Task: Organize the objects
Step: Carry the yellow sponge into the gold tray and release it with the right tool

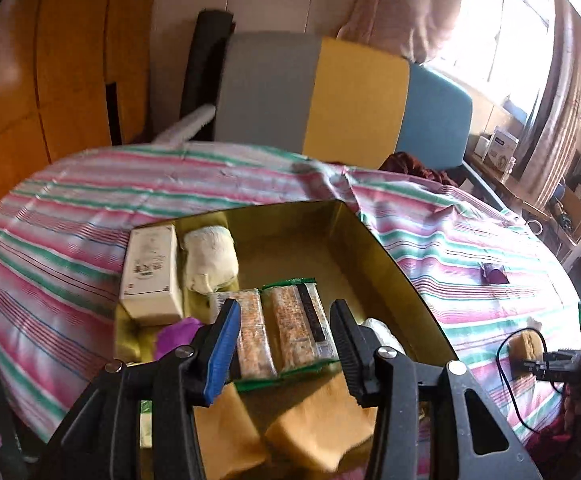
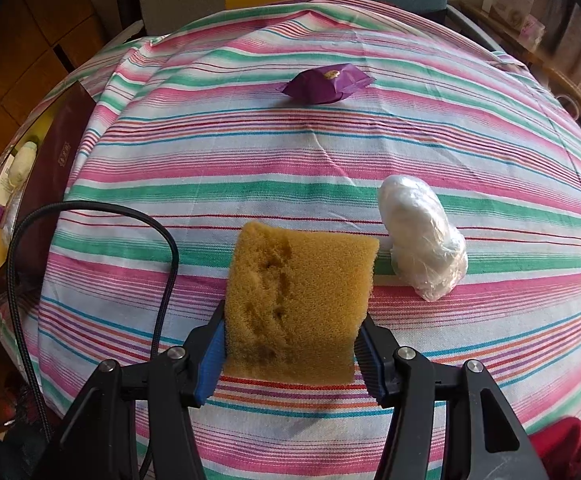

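My left gripper point(image 1: 284, 320) is open and empty, hovering over an open gold-lined box point(image 1: 354, 240) on the striped cloth. The box holds a white carton point(image 1: 152, 270), a white wrapped bundle point(image 1: 210, 260), two snack bars point(image 1: 282, 328), yellow sponges point(image 1: 318, 424) and a purple packet point(image 1: 178, 334). My right gripper point(image 2: 292, 330) is shut on a yellow sponge point(image 2: 296, 300), just above the cloth. A purple packet point(image 2: 326, 82) lies farther off and a white plastic-wrapped bundle point(image 2: 424, 240) lies to the sponge's right.
The striped cloth point(image 2: 250, 152) covers the table. A black cable point(image 2: 90, 216) loops at the left. The box side point(image 2: 62, 152) shows at the far left. A grey, yellow and blue chair back point(image 1: 342, 100) stands behind the table.
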